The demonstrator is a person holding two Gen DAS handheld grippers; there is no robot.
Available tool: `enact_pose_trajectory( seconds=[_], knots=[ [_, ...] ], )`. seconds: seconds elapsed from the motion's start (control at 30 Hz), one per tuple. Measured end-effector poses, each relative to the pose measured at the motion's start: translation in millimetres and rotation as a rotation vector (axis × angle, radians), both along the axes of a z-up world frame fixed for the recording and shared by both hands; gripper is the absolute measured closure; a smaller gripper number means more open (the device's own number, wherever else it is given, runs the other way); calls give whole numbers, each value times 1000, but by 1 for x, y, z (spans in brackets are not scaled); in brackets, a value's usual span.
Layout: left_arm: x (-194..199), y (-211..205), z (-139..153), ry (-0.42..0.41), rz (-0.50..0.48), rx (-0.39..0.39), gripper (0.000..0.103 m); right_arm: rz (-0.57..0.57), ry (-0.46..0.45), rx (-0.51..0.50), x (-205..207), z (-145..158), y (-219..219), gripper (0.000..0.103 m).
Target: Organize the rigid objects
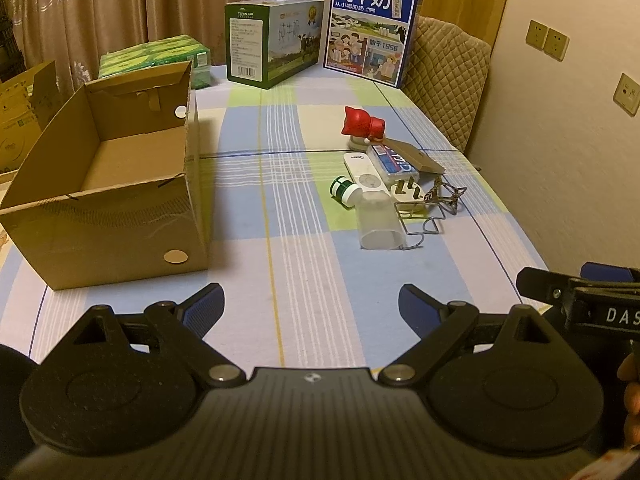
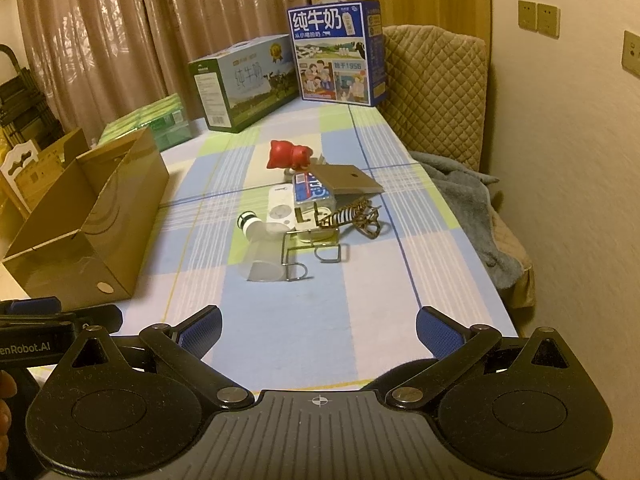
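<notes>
Curtains hang behind a surface [image 1: 248, 240] that is covered by a checked cloth in blue, green and white.

At far left, an open cardboard box [image 1: 108, 184] stands on the surface, its flaps raised and its interior bare. Behind it lies a stack of green tissue packs [image 1: 160, 54]. Further right along the back edge, a green milk carton case [image 1: 272, 40] and a blue milk carton case [image 1: 372, 30] stand upright, side by side.

Right of centre, the rigid objects are gathered in one cluster, well apart from the cardboard box. A red cat figurine [image 1: 362, 122] lies on its side at the back of the cluster. Just in front of it rest a white remote control [image 1: 366, 174], a blue-and-white packet [image 1: 392, 160] and a flat brown card [image 1: 420, 158]. A small green-capped bottle [image 1: 344, 192] lies beside a clear plastic cup [image 1: 380, 224], which is tipped on its side. A white plug adapter [image 1: 408, 196], a wire rack [image 1: 424, 220] and a dark metal wire ornament [image 2: 356, 216] lie at the right of the cluster.

A quilted chair [image 1: 448, 80] stands beyond the surface's right edge.

The left tongs [image 1: 312, 308] are spread wide and hold nothing, above the near edge. The right tongs [image 2: 318, 330] are likewise spread wide and unloaded, further right.
</notes>
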State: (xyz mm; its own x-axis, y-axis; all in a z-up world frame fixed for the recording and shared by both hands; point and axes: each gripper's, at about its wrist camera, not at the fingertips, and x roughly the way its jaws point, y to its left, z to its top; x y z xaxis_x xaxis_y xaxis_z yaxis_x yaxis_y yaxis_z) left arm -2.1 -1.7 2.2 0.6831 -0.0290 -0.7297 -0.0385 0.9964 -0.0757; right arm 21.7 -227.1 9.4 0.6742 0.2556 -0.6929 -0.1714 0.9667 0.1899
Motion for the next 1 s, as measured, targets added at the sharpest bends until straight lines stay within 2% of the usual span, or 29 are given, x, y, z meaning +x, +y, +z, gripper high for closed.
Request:
enact_pose_trajectory(
  seconds=[0.5,0.83,1.0],
  knots=[
    [10,1,-4,1,-7,0,13,-2,1,13,9,-6,-2,2],
    [43,-5,-14,-22,-54,14,13,-13,-11,19,36,-10,-10,3],
    [66,-10,-31,6,-68,2,13,-22,-5,10,53,-20,-13,3]
  ],
)
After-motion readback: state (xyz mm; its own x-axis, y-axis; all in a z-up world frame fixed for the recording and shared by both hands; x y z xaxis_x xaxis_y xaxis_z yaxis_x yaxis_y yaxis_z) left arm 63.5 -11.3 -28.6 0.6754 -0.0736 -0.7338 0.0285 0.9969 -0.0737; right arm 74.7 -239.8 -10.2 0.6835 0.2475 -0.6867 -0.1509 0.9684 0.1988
